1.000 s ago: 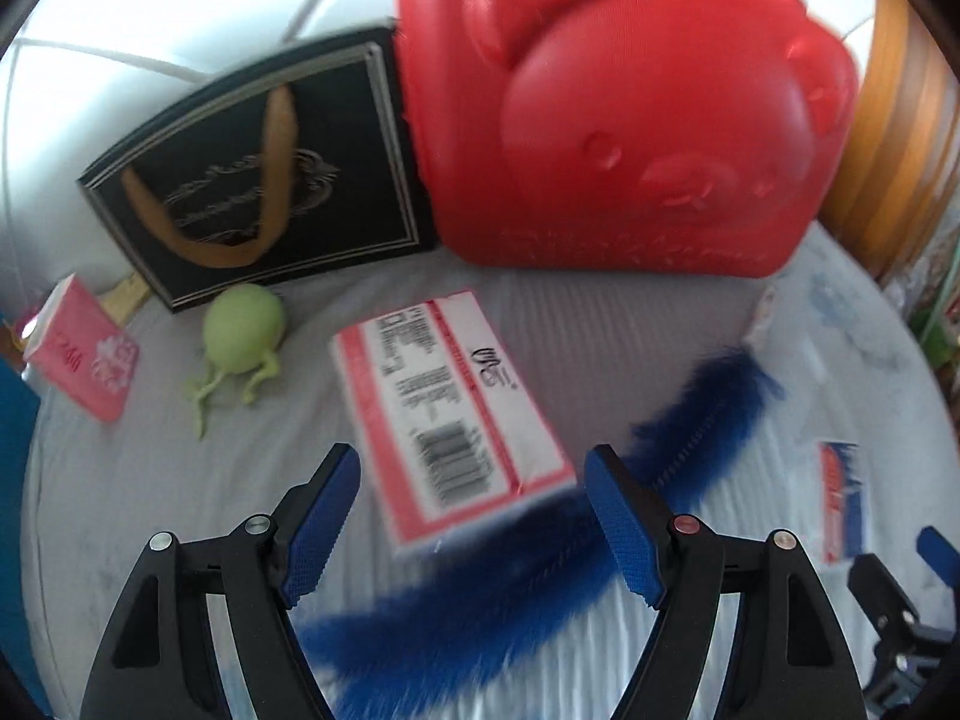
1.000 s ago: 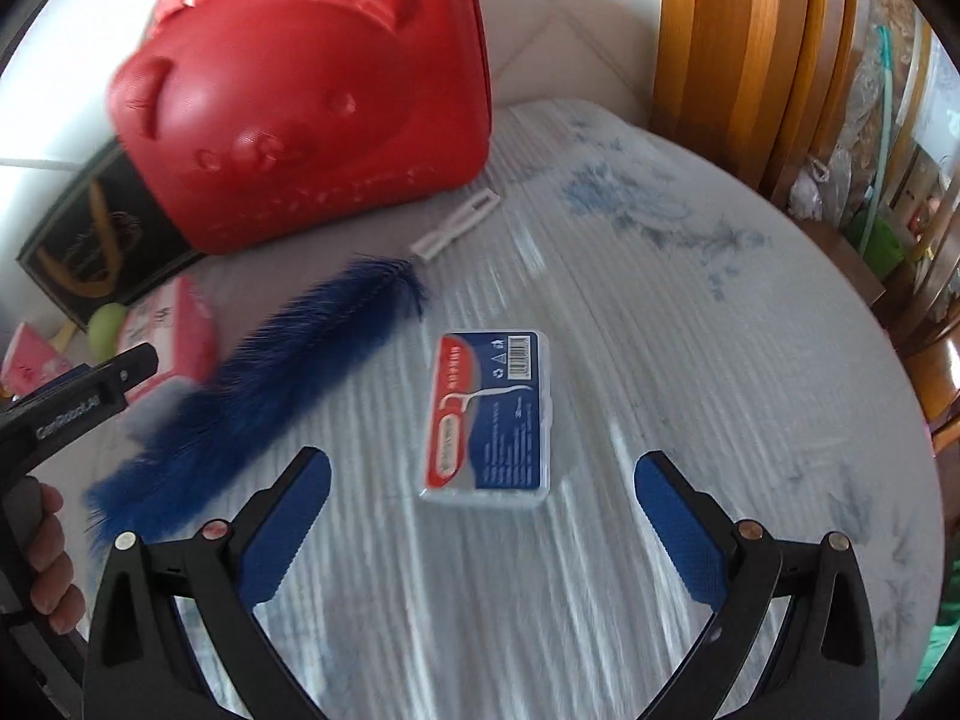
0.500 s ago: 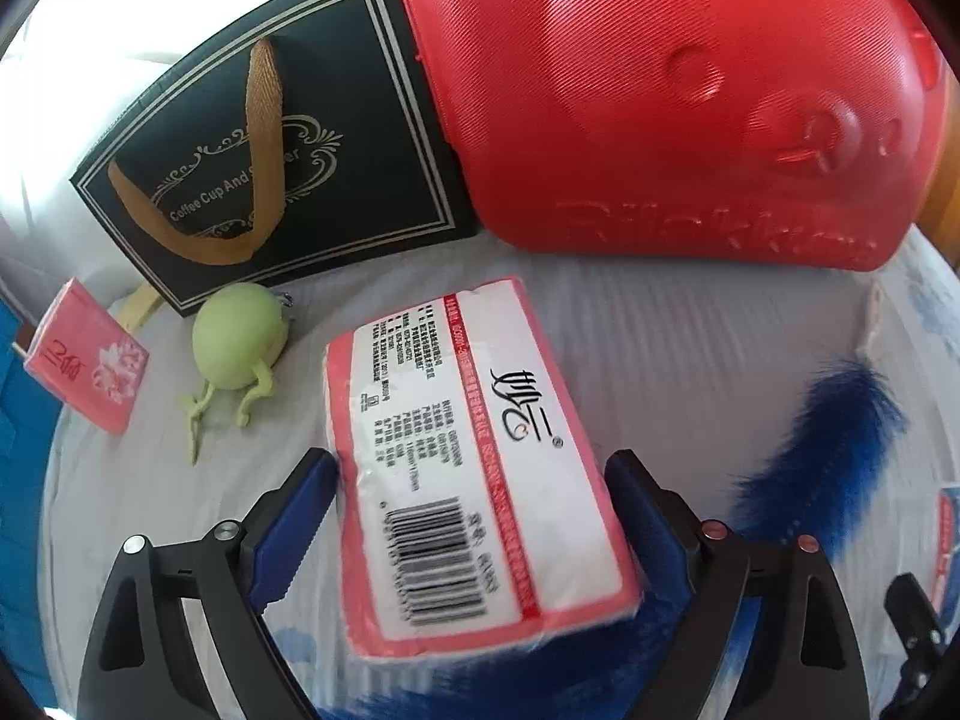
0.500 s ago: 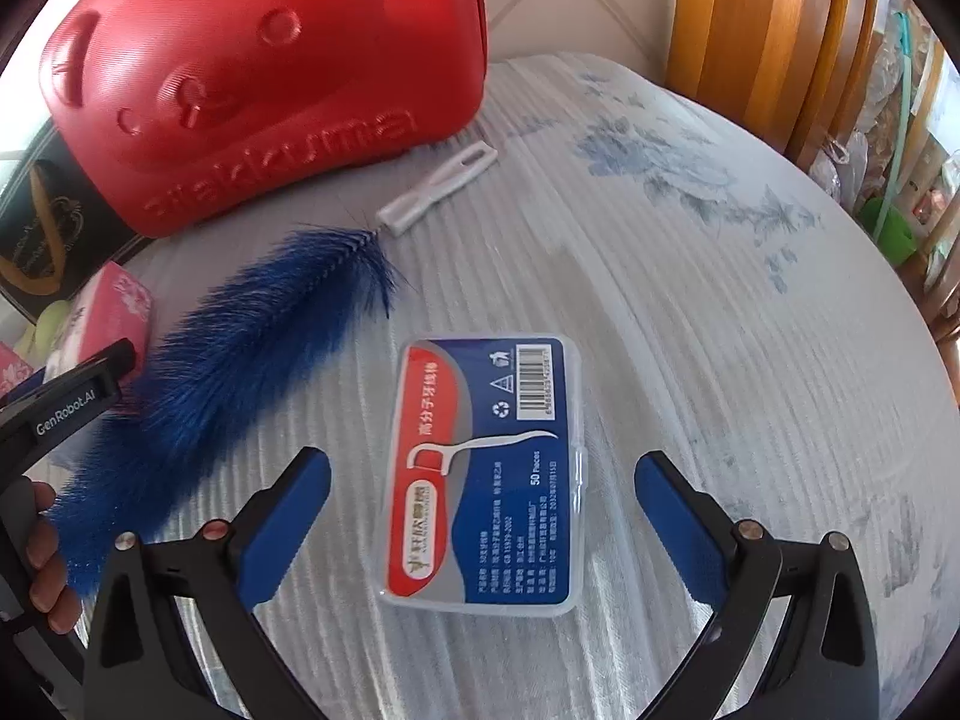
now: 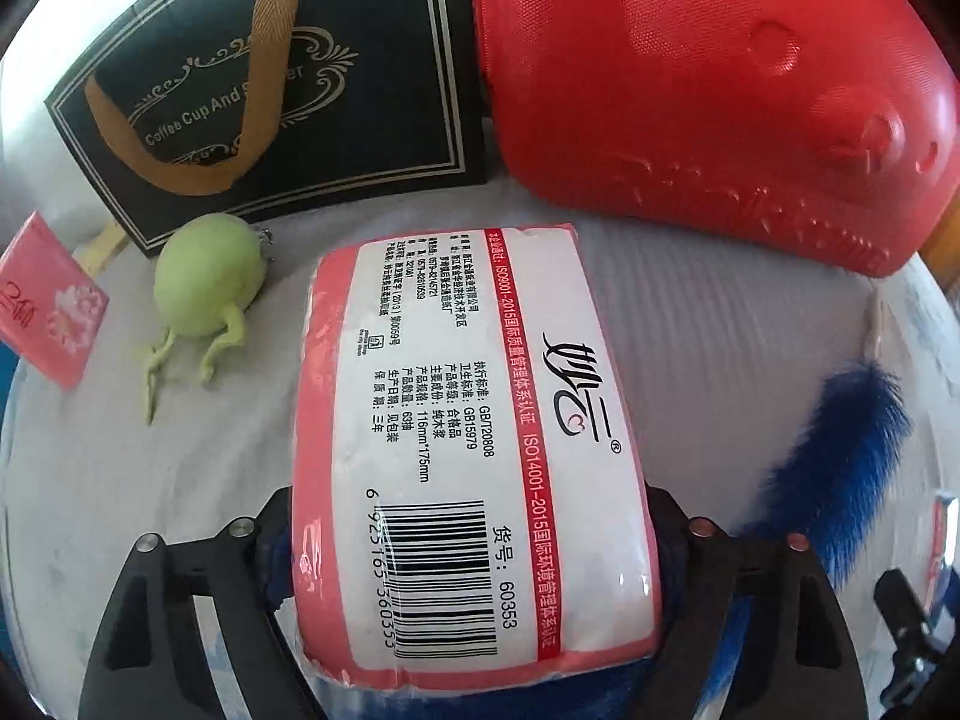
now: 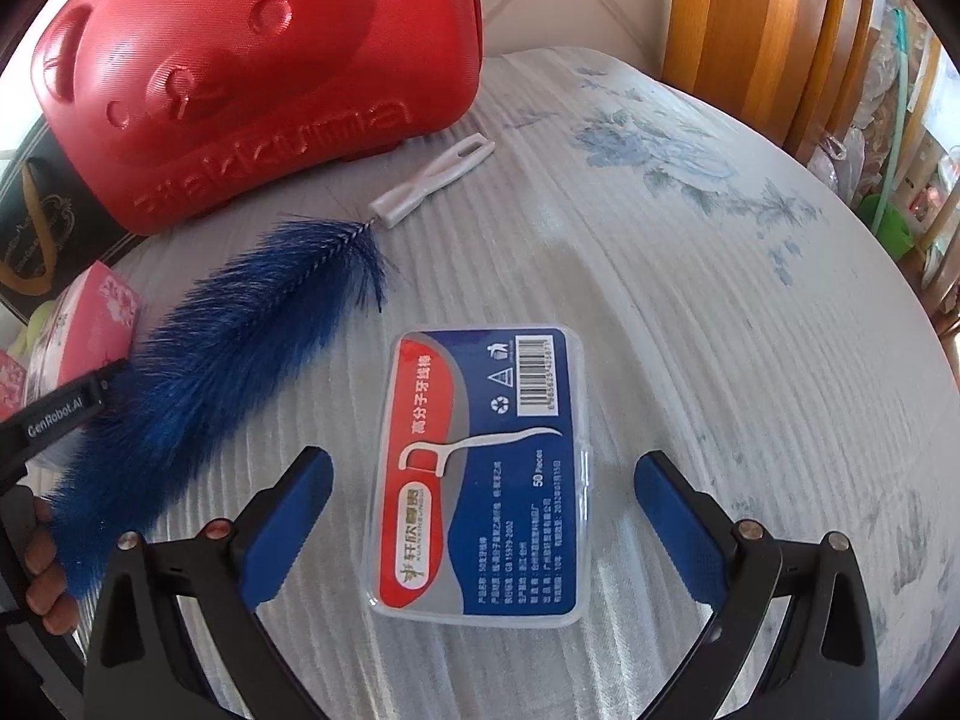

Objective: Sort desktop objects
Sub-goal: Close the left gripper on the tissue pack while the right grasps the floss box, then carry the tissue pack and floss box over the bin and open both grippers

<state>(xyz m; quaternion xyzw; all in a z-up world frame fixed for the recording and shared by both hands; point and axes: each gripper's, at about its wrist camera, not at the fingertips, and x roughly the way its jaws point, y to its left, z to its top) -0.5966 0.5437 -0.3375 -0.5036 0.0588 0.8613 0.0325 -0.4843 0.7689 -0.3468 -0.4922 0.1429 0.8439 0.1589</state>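
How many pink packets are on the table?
2. A large tissue pack sits between the left gripper's closing fingers, and a small pink packet lies at the far left edge. Others may be hidden.

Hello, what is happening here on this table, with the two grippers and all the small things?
A person is sorting things on a cloth-covered table with two hand-held grippers. The left gripper straddles a pink tissue pack, and its jaws are closing on it. The right gripper is open around a clear floss-pick box, not touching it. A blue brush lies between them, in front of a red bear-shaped case.
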